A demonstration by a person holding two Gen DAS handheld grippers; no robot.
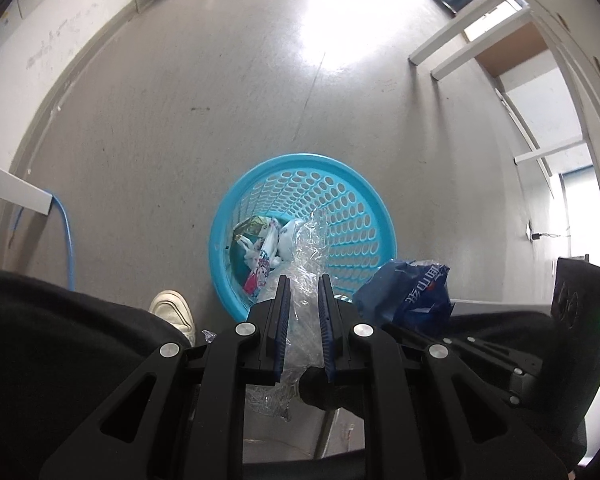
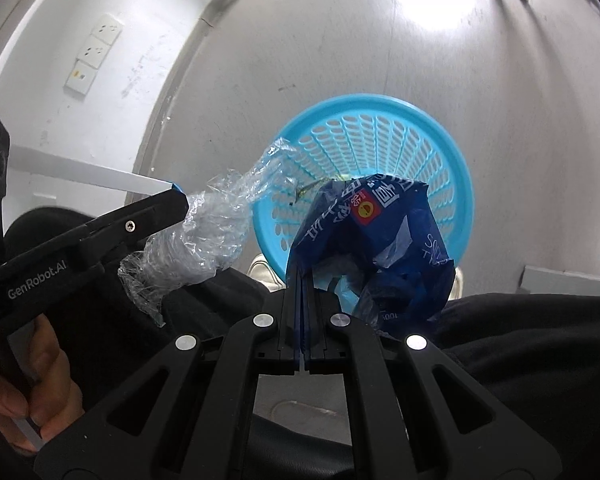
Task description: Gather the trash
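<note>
A blue perforated basket [image 1: 352, 184] stands on the floor below both grippers, with several crumpled wrappers [image 1: 260, 248] inside. My left gripper [image 1: 304, 280] is shut on a crumpled clear plastic wrap [image 1: 306, 256] and holds it over the basket's near rim. In the right wrist view the left gripper [image 2: 178, 196] comes in from the left with the clear wrap [image 2: 216, 228]. My right gripper [image 2: 303, 270] is shut on a dark blue snack bag [image 2: 376, 240], held above the basket [image 2: 456, 168]. The blue bag also shows in the left wrist view [image 1: 408, 288].
A white shoe [image 1: 172, 312] and the person's dark trousers sit just left of the basket. A blue cable [image 1: 66, 236] hangs by a white board at left. White furniture legs [image 1: 460, 44] stand at the far right. Wall sockets [image 2: 100, 44] are on the left wall.
</note>
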